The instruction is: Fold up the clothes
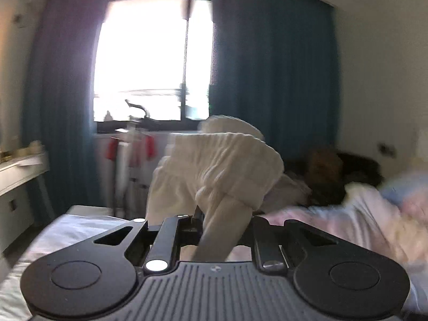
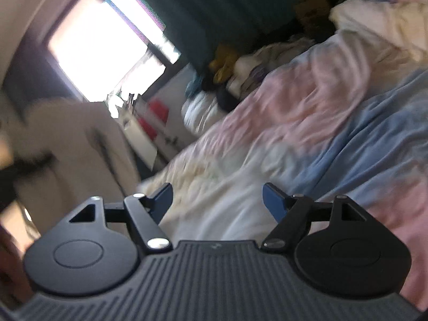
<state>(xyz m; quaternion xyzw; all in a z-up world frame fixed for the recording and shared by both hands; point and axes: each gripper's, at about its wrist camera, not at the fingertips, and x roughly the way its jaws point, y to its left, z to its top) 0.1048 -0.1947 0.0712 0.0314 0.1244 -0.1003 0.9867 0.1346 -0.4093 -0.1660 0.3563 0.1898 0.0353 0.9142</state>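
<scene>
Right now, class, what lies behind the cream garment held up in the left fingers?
Behind the cream garment clamped by the left gripper you can see blue curtains, a bright window and a red-and-white rack. Whatever sits directly behind the cloth is covered.

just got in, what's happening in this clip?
Clothes folding on a bed, early stage. The left tool is shut on a cream fleece garment and holds it up off the bed, bunched and hanging, not yet spread or folded. The right tool is open and empty, above the pink and blue bedding. In the right wrist view the garment shows at the far left. More clothes lie piled at the far end of the bed. Both views are motion-blurred.
</scene>
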